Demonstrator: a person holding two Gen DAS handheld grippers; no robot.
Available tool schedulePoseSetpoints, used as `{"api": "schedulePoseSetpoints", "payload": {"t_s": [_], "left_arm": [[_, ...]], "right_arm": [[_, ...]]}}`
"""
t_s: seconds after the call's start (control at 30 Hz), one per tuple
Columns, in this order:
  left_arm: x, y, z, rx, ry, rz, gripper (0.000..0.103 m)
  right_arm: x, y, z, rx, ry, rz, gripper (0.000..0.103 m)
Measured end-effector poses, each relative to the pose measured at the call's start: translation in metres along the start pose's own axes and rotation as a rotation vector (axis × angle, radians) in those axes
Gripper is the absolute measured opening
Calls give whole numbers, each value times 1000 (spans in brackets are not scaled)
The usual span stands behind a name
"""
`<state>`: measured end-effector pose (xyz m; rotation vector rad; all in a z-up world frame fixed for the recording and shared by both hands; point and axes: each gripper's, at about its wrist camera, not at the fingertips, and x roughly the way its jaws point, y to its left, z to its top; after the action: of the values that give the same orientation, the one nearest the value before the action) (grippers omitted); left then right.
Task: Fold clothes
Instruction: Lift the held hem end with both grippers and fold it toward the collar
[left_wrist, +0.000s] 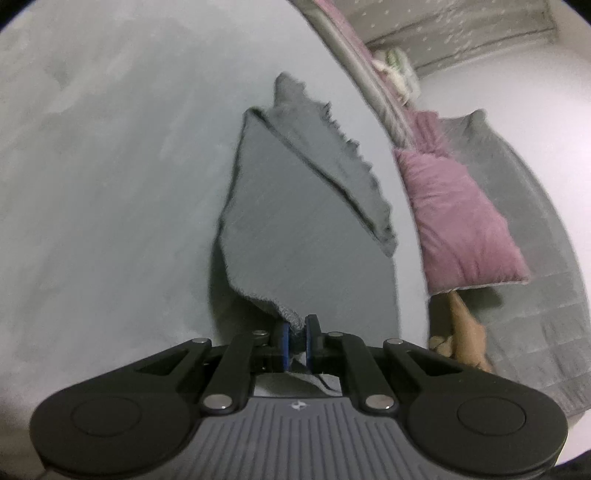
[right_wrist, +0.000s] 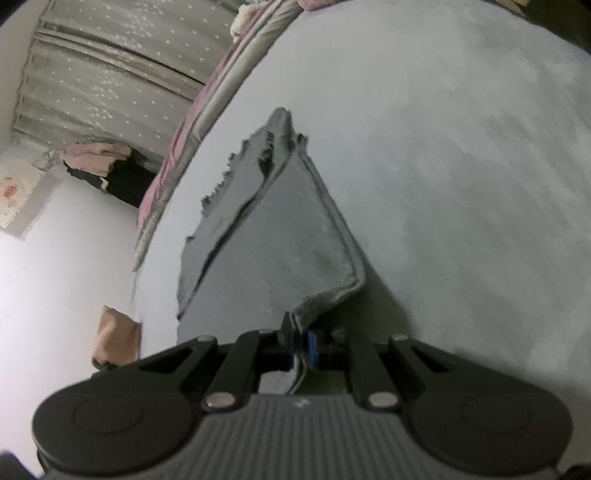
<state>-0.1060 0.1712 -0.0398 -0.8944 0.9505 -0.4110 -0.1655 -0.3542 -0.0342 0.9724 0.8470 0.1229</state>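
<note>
A grey cloth (left_wrist: 306, 221) with a frayed, fringed far edge lies stretched over the pale grey bed surface (left_wrist: 110, 184). Its far part is folded over on itself. My left gripper (left_wrist: 297, 338) is shut on the cloth's near hemmed corner, which bunches between the blue pads. In the right wrist view the same grey cloth (right_wrist: 288, 236) runs away from me, and my right gripper (right_wrist: 301, 345) is shut on its other near corner. The cloth's near edge hangs slightly lifted between the two grips.
A pink pillow (left_wrist: 461, 218) and a grey quilted blanket (left_wrist: 535, 295) lie past the bed's edge on the right. A striped pink-grey cover (right_wrist: 192, 122) borders the bed, with a starred curtain (right_wrist: 110, 66) and piled clothes (right_wrist: 99, 155) behind. A tan object (right_wrist: 114, 339) sits low by the bed.
</note>
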Motion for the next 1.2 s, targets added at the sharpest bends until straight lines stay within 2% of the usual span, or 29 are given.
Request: {"api": "schedulePoseSetpoints", "payload": {"t_s": [0.17, 0.3, 0.6, 0.87, 1.0, 1.2], "left_arm": [[-1, -10, 17, -12, -67, -7, 6], [4, -18, 35, -16, -115, 26, 6], [33, -16, 69, -77, -142, 136, 6], [67, -15, 95, -81, -152, 217, 6], [76, -7, 100, -73, -164, 218, 6], [84, 3, 111, -147, -186, 186, 6]], "right_arm": [[2, 15, 13, -18, -30, -12, 7], [11, 30, 25, -34, -48, -29, 7], [44, 50, 57, -76, -41, -89, 7], [81, 47, 76, -63, -31, -121, 7], [93, 39, 81, -45, -23, -124, 7], [109, 37, 91, -32, -25, -111, 8]]}}
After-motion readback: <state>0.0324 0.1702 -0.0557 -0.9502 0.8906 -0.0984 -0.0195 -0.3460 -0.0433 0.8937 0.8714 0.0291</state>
